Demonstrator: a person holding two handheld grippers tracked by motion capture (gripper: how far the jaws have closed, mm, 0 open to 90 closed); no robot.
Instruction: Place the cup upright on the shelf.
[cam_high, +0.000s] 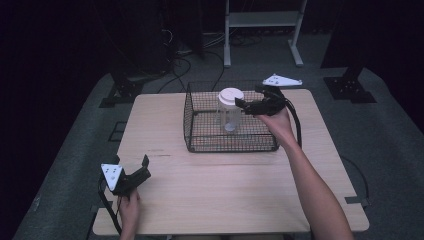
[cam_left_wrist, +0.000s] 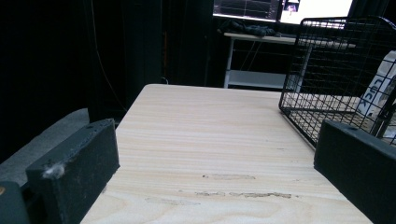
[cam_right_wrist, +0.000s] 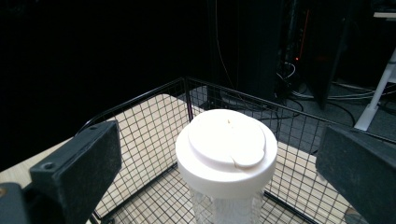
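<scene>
Right gripper view alone shows the cup's (cam_right_wrist: 226, 158) lid seam (cam_right_wrist: 243, 163)

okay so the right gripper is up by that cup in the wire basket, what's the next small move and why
Probably ease the right gripper forward and a little down so its open jaws straddle the cup. The jaws stand wide apart near the white lid, nothing between them yet, and the cup stands upright inside the wire basket.

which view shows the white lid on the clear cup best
The right gripper view: the white lid sits close and centred between the open fingers, its raised top clear to see. The high view shows the lid small, on the clear cup in the wire basket. The left gripper view shows the basket's corner, the cup hard to make out.
</scene>
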